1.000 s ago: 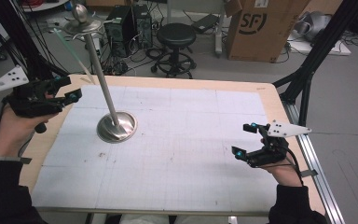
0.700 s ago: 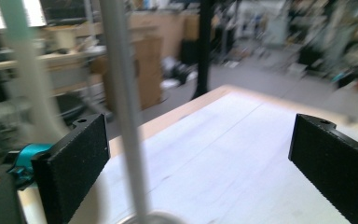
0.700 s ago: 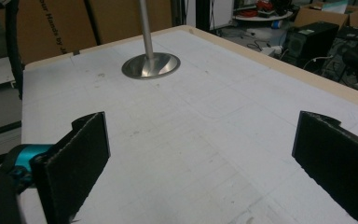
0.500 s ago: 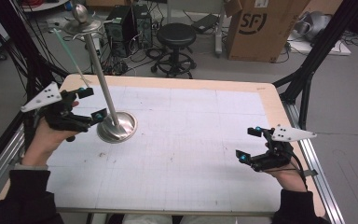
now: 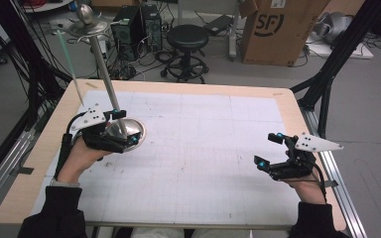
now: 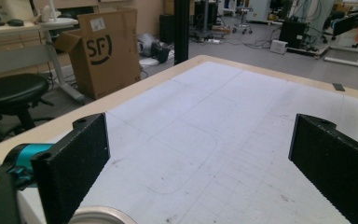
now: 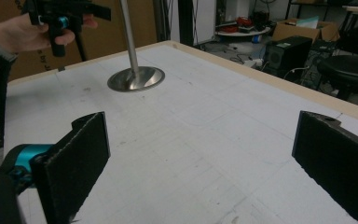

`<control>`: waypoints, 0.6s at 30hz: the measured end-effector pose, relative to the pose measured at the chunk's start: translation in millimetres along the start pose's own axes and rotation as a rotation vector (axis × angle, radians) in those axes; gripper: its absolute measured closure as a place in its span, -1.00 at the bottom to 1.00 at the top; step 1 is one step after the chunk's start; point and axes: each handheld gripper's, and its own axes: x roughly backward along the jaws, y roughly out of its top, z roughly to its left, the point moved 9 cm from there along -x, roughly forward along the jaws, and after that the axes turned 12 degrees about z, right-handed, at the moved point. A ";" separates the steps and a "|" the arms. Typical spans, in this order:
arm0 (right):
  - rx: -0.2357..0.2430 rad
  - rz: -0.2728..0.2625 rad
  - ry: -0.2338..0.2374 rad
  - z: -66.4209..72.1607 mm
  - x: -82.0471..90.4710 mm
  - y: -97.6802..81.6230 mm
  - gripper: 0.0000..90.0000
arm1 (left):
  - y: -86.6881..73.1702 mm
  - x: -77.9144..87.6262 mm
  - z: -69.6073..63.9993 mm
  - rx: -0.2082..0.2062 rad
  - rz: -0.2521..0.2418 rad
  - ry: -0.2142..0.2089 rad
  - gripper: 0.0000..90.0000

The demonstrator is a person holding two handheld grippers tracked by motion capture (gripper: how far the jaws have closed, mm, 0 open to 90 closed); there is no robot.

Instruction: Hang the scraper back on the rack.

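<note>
Since a second ago the left gripper (image 5: pixel 121 130) has swung in from the left edge of the surface (image 5: pixel 203 148) to the foot of the metal stand (image 5: pixel 110 94), while the right gripper (image 5: pixel 270 151) has drifted only slightly, staying at the lower right of the high view. That closing-in suggests the stand is about to be grasped, probably low on its pole just above the round base (image 5: pixel 129 133).

In the high view the left gripper sits over the left part of the base, with the pole rising between or just behind its jaws; whether anything touches the metal cannot be told from there. In the left gripper view its jaws stand wide apart with nothing between them, and only a sliver of the shiny base rim (image 6: pixel 103 215) shows at the bottom edge, so no hold is made yet.

The right gripper, seen in its own view, is likewise spread wide and empty, pointing across the bare surface toward the stand (image 7: pixel 133 70) at the upper left, well apart from it. The stand itself is upright in the left half of the surface, its top disc (image 5: pixel 87 27) and ball reaching beyond the far edge in the upper left of the high view.
</note>
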 end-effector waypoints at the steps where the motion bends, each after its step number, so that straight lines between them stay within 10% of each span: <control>1: -0.001 -0.002 -0.001 -0.8 -0.8 -0.1 -0.93 | -3.0 -2.2 -0.6 0.001 0.011 0.004 -0.87; 18: -0.078 -0.085 -0.049 -19.1 -1.3 -2.6 -0.93 | -27.9 -9.7 -12.4 0.016 0.048 0.011 -0.87</control>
